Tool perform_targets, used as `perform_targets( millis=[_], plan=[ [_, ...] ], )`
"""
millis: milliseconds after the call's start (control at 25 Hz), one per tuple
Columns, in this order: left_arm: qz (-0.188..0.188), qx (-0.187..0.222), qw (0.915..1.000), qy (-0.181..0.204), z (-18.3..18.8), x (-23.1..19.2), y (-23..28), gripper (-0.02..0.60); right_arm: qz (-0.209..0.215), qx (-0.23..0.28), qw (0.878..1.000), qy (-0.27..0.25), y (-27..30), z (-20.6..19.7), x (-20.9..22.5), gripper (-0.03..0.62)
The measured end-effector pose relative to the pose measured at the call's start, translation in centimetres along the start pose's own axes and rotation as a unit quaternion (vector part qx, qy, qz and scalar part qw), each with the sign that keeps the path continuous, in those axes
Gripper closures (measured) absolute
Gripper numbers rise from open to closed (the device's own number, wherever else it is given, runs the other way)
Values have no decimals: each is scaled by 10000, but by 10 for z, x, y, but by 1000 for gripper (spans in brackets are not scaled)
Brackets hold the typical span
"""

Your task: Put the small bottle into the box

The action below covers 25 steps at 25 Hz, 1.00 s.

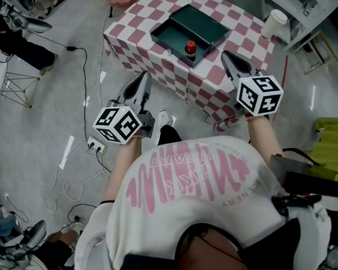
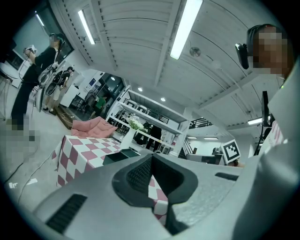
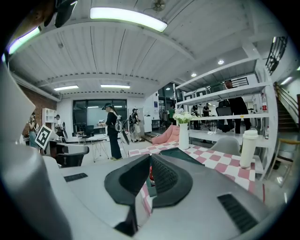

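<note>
I hold left gripper (image 1: 145, 77) and right gripper (image 1: 226, 56) off the checkered table (image 1: 131, 44), jaws closed, empty. The red-capped small bottle (image 1: 190, 48) stands against the green box (image 1: 209, 23)'s near edge, awaiting pickup, I judge.

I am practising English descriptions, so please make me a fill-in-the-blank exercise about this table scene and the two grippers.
1. The tablecloth is checked in white and ____.
2. The small bottle has a ____ cap.
3. The open box on the table is dark ____.
4. Of the left gripper and the right gripper, ____ holds the bottle.

Missing words: pink; red; green; neither.
</note>
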<state>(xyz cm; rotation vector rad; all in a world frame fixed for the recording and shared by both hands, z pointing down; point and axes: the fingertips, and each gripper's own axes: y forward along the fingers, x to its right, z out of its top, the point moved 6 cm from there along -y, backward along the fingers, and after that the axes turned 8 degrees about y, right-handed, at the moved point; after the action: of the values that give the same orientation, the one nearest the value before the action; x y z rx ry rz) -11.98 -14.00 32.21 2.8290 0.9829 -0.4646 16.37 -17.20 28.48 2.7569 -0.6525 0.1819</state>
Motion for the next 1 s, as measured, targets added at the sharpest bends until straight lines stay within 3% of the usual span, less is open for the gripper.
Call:
perform_targets(
  millis=[1000],
  plan=[
    [25,-535,9986,34,-32,23,8,575,-54,-415,9982,434,-30,-44,28,580]
  ],
)
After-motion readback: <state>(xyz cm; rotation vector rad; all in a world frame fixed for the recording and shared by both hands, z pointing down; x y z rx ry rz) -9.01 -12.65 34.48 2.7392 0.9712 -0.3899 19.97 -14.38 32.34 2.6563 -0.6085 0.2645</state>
